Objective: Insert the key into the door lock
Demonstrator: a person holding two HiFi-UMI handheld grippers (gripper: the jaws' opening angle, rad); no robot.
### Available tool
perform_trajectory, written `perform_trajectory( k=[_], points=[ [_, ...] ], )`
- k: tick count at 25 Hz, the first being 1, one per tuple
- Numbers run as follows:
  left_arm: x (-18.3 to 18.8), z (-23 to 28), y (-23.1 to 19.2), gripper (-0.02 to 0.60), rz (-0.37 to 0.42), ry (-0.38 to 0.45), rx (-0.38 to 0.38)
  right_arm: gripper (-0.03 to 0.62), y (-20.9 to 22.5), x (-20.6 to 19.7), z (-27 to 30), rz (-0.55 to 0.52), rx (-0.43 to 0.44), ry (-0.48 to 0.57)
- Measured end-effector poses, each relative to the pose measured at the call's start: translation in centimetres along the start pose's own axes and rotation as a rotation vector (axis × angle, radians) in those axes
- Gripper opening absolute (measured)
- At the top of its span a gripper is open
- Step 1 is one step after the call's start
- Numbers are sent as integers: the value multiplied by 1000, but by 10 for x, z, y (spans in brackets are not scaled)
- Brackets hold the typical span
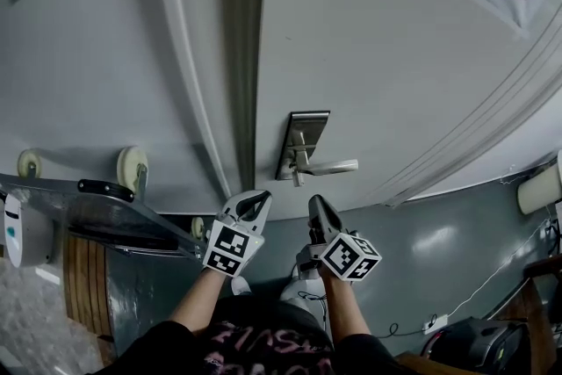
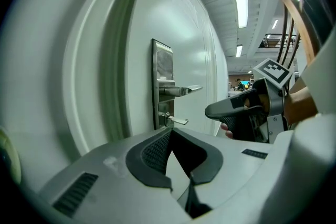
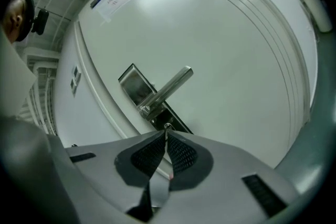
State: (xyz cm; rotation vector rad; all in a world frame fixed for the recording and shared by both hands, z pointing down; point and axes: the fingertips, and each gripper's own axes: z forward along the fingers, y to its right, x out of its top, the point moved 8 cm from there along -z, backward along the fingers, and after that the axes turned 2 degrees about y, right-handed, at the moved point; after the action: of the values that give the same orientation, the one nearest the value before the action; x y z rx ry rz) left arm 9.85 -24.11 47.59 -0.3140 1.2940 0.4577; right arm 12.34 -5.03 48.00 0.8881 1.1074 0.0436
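Closest to the head camera are the person's forearms, each ending in a tool raised toward the door (image 1: 369, 39). The left tool (image 1: 252, 205) is held part-way open, and nothing is seen between its pads. The right tool (image 1: 316, 206) is closed, pad against pad. In its own view a small metal ring is seen just at the tips. Whether that ring is pinched there or merely lines up with the lock behind cannot be told.

The key (image 2: 177, 121) is seen best from the left gripper view. It is a small, thin, pale metal piece on the lower part of the lock plate (image 2: 163, 60), just under the lever (image 2: 178, 91). Its long axis is set roughly square to the door face, pointing out toward the tools. It is judged to be already in the cylinder, though how deep cannot be made out.

From both tools the key lies ahead and slightly up. The right tool is the nearer, and its jaws are aimed along the lower end of the plate; a gap to the door is shown in the left gripper view. Any coming move would be made straight along the key's axis.
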Motion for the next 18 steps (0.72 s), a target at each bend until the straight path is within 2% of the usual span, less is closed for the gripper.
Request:
perform_trajectory(
  k=[9, 18],
  points=[
    [16, -6, -3, 12, 14, 32, 9, 66, -11, 9, -10, -225, -34, 12],
    [25, -7, -3, 12, 26, 72, 7, 64, -15, 19, -22, -336, -71, 45]
  ],
)
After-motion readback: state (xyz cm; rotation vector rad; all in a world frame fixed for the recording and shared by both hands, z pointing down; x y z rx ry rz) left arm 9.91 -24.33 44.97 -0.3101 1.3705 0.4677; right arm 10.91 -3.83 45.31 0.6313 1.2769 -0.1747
